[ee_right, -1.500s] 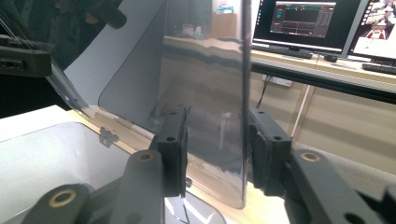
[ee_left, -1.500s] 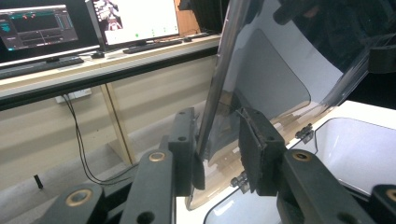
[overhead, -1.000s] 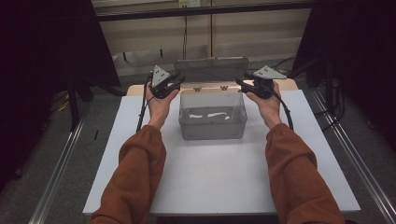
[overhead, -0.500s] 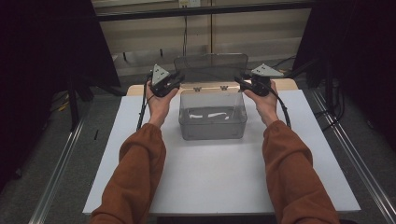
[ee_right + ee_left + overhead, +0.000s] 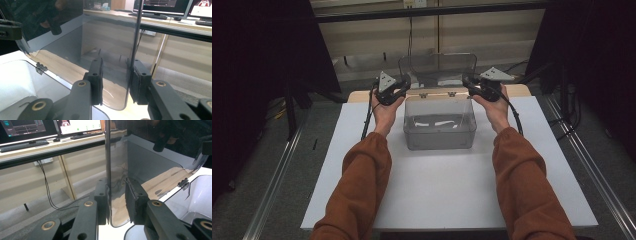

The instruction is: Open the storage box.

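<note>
One lid (image 5: 437, 69) now upright between two grippers, left gripper (image 5: 401, 88), right gripper (image 5: 468, 86).

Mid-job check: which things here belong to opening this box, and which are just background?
In the job:
- clear hinged lid, raised upright
- clear box with white pieces inside
- left gripper, jaws astride the lid's edge
- right gripper, likewise

Just about:
- white table
- monitors
- keyboard
- hanging black cable
</note>
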Action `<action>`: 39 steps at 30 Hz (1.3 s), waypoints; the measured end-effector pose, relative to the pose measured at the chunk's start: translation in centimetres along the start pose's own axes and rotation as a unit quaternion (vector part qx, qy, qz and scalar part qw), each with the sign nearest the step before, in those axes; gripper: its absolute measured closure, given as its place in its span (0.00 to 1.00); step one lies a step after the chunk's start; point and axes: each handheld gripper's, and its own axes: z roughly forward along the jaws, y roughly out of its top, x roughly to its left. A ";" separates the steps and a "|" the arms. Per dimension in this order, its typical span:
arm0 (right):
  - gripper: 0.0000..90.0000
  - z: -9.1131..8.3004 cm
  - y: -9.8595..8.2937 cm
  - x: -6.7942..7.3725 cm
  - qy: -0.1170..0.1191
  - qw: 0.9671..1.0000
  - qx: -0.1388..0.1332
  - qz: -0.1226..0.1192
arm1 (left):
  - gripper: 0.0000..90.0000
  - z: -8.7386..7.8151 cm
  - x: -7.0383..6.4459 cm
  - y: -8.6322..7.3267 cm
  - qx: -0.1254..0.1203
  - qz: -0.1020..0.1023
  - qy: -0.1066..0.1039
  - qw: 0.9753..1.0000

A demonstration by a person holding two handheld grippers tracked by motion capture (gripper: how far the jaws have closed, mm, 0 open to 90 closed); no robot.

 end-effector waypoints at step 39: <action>0.72 1.5 -1.2 -0.5 -0.007 1.000 0.026 0.015 | 0.83 1.2 0.6 -0.9 0.035 -0.015 0.000 0.999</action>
